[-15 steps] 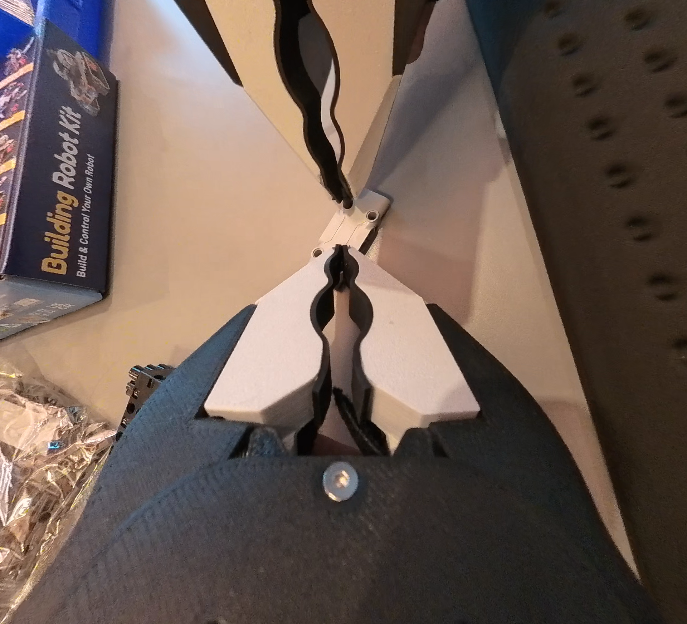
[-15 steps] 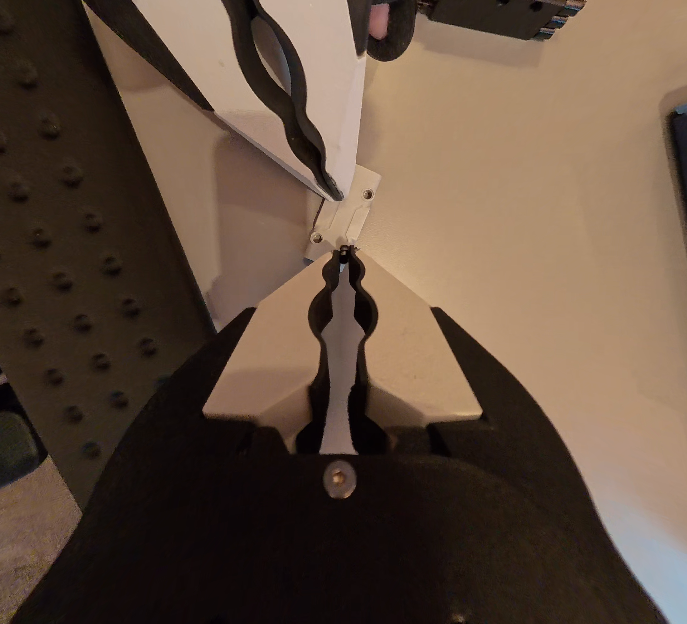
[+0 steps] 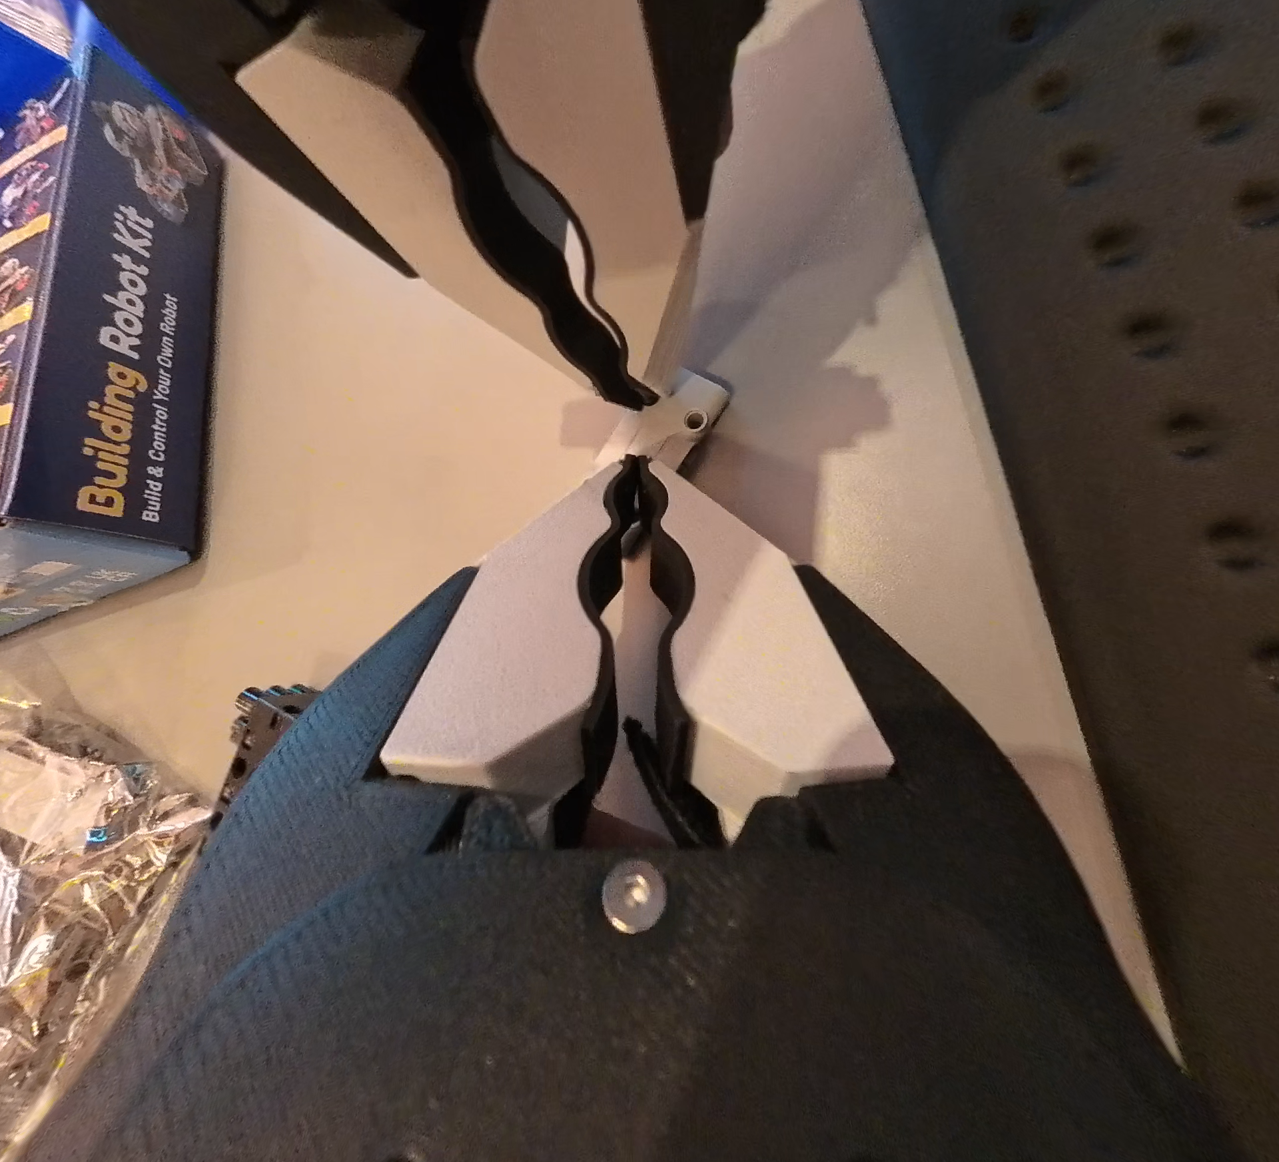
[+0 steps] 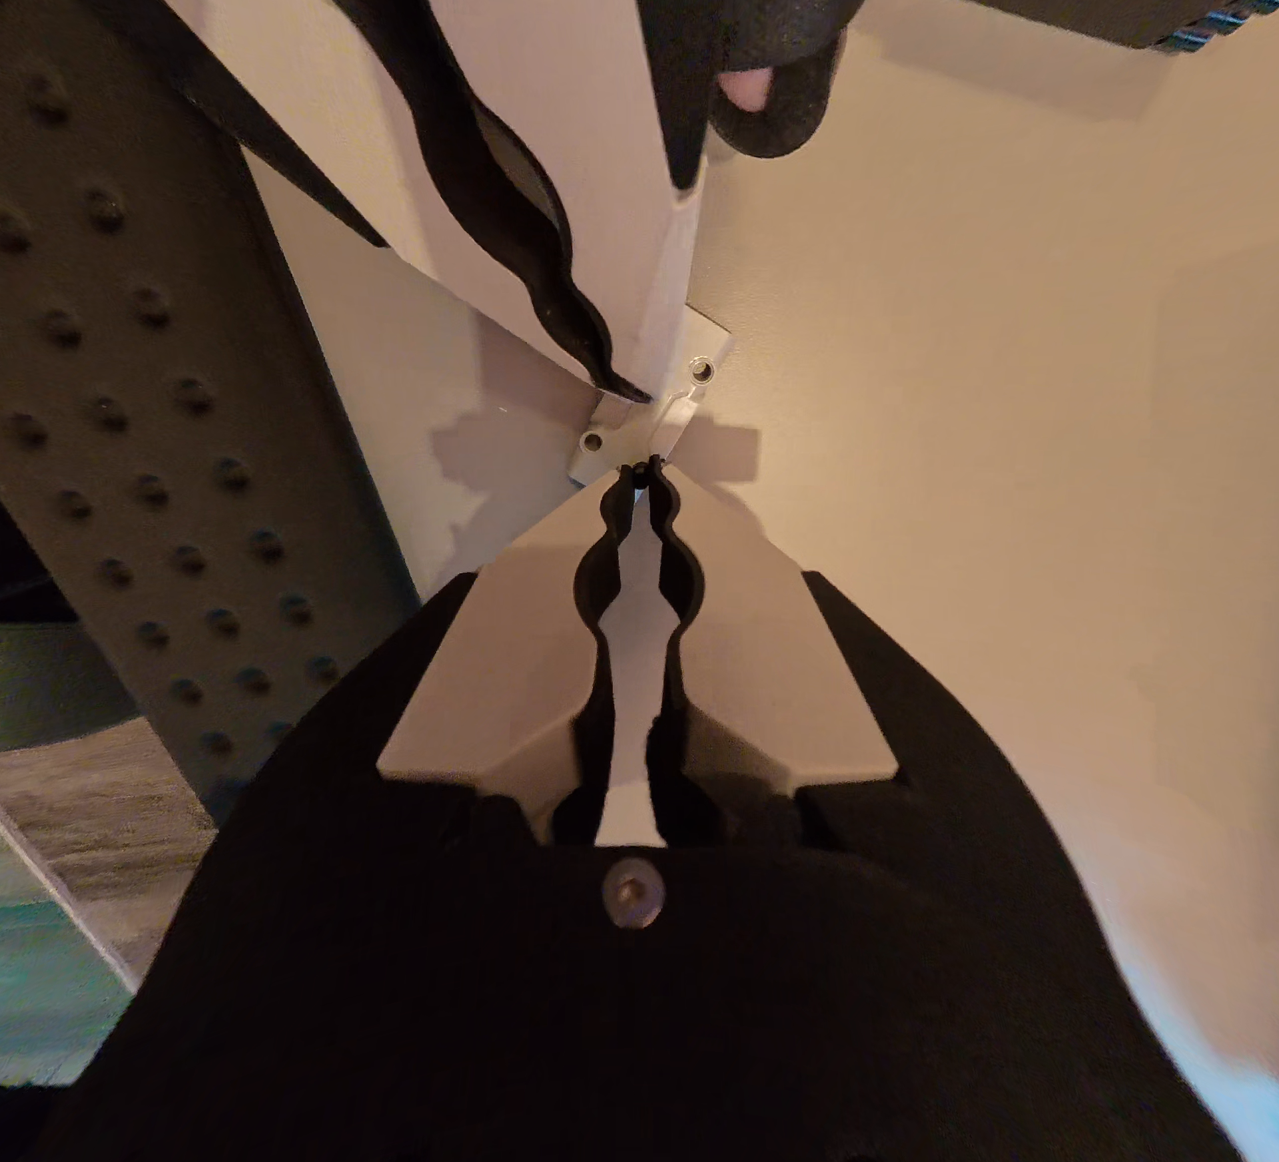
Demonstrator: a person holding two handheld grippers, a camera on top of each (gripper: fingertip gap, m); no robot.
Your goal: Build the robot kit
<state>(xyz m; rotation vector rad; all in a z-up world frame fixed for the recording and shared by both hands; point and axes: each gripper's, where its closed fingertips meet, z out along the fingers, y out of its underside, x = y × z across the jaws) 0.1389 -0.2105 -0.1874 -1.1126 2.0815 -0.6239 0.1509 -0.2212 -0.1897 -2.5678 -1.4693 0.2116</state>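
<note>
Small white plastic part (image 3: pixel 675 419) (image 4: pixel 650 413) lay on bench (image 4: pixel 969 368) near its edge. Left hand-held gripper (image 3: pixel 635 468) clenched on one side of part, right hand-held gripper (image 4: pixel 640 471) clenched on opposite side. Printed box (image 3: pixel 111 312) well apart.

Each claw (image 3: pixel 635 466) (image 4: pixel 642 470) has pale grey wedge fingers, wavy black pads, a black textured body, one silver screw.

A dark blue box (image 3: pixel 104 312) at the left edge bore yellow and white lettering. No other writing showed anywhere.
</note>
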